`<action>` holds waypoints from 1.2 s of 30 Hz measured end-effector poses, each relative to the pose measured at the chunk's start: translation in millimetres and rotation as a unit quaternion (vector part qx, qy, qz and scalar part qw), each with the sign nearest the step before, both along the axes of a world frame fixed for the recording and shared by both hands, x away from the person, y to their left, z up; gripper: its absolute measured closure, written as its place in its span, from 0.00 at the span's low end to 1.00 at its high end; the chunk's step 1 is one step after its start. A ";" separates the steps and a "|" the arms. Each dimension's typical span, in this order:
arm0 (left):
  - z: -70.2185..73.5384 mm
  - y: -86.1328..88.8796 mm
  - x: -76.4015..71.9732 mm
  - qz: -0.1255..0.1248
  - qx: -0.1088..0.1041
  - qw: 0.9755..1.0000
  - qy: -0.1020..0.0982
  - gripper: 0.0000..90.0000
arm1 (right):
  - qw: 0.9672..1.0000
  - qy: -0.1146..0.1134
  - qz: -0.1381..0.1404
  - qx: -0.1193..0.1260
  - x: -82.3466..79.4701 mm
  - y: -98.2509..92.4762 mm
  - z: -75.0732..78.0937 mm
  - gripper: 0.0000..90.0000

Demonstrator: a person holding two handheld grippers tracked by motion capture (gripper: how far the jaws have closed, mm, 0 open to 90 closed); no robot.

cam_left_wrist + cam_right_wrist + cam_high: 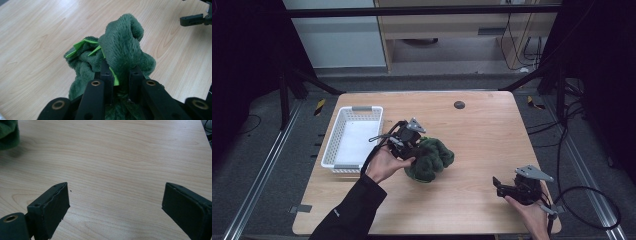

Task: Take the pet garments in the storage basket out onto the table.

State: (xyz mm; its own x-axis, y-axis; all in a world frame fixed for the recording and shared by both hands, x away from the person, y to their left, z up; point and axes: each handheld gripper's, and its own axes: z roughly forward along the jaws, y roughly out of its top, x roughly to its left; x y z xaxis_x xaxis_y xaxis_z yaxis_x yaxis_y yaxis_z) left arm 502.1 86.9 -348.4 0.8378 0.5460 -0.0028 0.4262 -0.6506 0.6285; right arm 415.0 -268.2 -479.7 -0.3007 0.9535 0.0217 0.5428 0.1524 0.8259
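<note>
A dark green plush toy (432, 160) with bright green felt bits lies near the middle of the wooden table (482, 130). My left gripper (422, 149) is at the toy's left side, shut on a fold of its fur. In the left gripper view the plush toy (122, 42) bulges up between the two black jaws, which pinch it. My right gripper (498, 188) rests near the table's front right, apart from the toy. The right gripper view shows my right gripper (115, 202) open over bare wood, with an edge of the plush toy (8, 133) at the top left.
A white mesh basket (353, 137) stands at the table's left, just left of my left hand. A small dark round disc (459, 105) sits near the far edge. Cables trail off the table's right side.
</note>
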 end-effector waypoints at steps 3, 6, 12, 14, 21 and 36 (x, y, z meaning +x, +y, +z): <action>-6.6 -4.4 0.5 -0.001 0.004 1.000 0.003 0.88 | 1.000 -0.002 0.001 -0.005 0.4 -0.5 -0.6 0.08; -13.5 -7.8 1.2 -0.005 0.007 1.000 0.009 0.88 | 1.000 -0.002 0.001 -0.004 0.4 -0.5 -0.5 0.08; -24.9 -12.7 1.8 -0.009 0.008 1.000 0.017 0.88 | 1.000 -0.001 0.003 -0.003 0.4 0.4 -0.9 0.08; -27.6 -13.7 1.9 -0.010 0.009 1.000 0.019 0.87 | 1.000 -0.001 0.003 -0.004 0.4 0.2 -0.9 0.08; -40.2 -17.1 2.2 -0.012 0.014 0.999 0.031 0.85 | 1.000 0.001 0.003 -0.005 0.6 0.3 -1.3 0.08; -59.5 -20.2 0.5 -0.017 0.020 0.999 0.037 0.71 | 1.000 0.002 0.003 -0.004 0.7 0.3 -1.5 0.08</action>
State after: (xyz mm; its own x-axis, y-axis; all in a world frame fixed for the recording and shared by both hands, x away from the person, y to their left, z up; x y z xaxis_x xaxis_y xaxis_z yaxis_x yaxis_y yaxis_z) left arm 502.6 66.6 -407.8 0.8543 0.5179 -0.0438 0.4473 -0.6898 0.5693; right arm 415.7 -267.8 -481.3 -0.3060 0.9519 0.0145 0.5450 0.1626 0.8225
